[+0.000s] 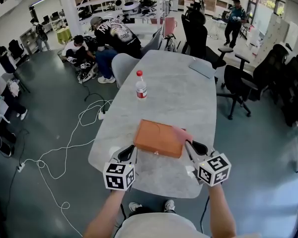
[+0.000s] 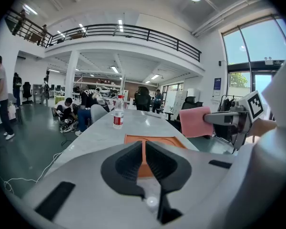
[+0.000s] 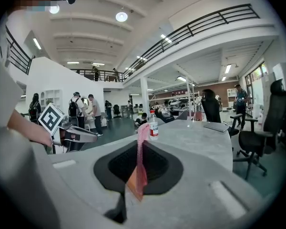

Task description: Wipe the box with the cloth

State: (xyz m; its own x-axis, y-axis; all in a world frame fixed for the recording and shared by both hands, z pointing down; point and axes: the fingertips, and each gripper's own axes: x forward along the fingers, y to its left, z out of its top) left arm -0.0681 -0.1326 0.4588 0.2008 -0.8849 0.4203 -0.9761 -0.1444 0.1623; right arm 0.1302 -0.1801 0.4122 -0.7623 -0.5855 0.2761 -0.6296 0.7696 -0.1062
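Desk (image 1: 169, 90): grey, long, with rounded ends. An orange box (image 1: 158, 139) lies flat on its near end, slightly skewed to the desk edge.

Left gripper (image 1: 130, 151): positioned just beside the box's near left corner. The left gripper view shows the jaws drawn together, with only a thin slit between them. Nothing is held. The box (image 2: 174, 141) shows through and beyond the slit.

Right gripper (image 1: 188, 145): at the box's right side. The right gripper view shows the jaws clamped on a pink cloth (image 3: 142, 142), which stands edge-on between them. In the head view the cloth (image 1: 181, 133) overlaps the box's right corner. From the left gripper view the cloth (image 2: 196, 121) hangs as an upright sheet. Contact between cloth and box cannot be confirmed.

Other items: a clear bottle (image 1: 141, 87) with a red cap and red label stands upright further along the desk, well apart from the box. A white cable (image 1: 64, 148) lies looped on the floor to the left.
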